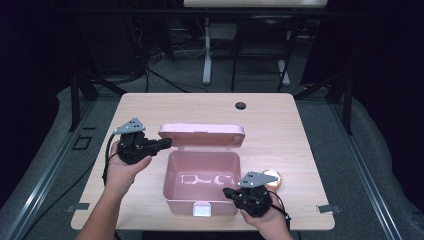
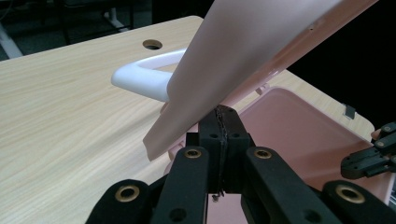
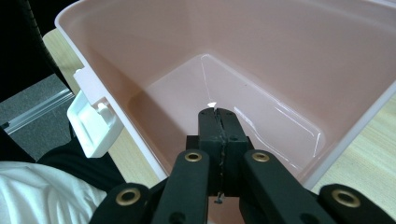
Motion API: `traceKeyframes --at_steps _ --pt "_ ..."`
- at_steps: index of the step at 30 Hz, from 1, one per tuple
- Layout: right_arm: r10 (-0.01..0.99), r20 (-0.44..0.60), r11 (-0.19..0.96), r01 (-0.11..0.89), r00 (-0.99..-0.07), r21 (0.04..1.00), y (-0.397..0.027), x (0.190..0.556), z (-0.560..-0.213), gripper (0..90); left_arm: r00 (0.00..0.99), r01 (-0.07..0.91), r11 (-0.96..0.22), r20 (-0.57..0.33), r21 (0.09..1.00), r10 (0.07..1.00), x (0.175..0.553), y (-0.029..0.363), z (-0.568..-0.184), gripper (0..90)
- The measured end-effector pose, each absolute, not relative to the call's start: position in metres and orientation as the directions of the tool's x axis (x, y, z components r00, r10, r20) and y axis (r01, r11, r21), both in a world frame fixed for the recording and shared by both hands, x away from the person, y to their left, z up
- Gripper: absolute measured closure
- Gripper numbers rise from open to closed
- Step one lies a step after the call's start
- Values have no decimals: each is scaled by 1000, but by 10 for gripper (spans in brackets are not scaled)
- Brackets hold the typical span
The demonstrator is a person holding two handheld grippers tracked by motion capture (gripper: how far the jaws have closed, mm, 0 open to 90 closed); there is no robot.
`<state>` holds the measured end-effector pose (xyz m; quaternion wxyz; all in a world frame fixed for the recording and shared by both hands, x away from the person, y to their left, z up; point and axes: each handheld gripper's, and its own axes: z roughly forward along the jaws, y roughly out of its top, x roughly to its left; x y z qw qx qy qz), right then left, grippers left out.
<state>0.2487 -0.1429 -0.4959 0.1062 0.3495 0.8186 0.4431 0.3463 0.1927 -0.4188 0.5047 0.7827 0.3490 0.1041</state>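
box: pink plastic box (image 1: 202, 182) with its lid (image 1: 201, 135) up, by the desk's (image 1: 280, 120) front edge | tongs: left gripper (image 1: 162, 144) closed under the lid's corner, right gripper (image 1: 231, 193) closed empty at the box's front right corner | feel: probably light, stiff, smooth; push the lid's edge

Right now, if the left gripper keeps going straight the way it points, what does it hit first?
The left gripper, jaws shut, points at the raised pink lid of the open box. Its tips already sit at the lid's lower edge, seemingly touching, so it would press the lid first; depth is hard to judge.
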Motion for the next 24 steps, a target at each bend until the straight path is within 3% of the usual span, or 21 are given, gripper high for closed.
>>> traceKeyframes --at_steps 24 --pt "666 135 361 476 -733 802 -143 249 -497 900 693 465 -256 -169 848 701 358 194 -435 897"
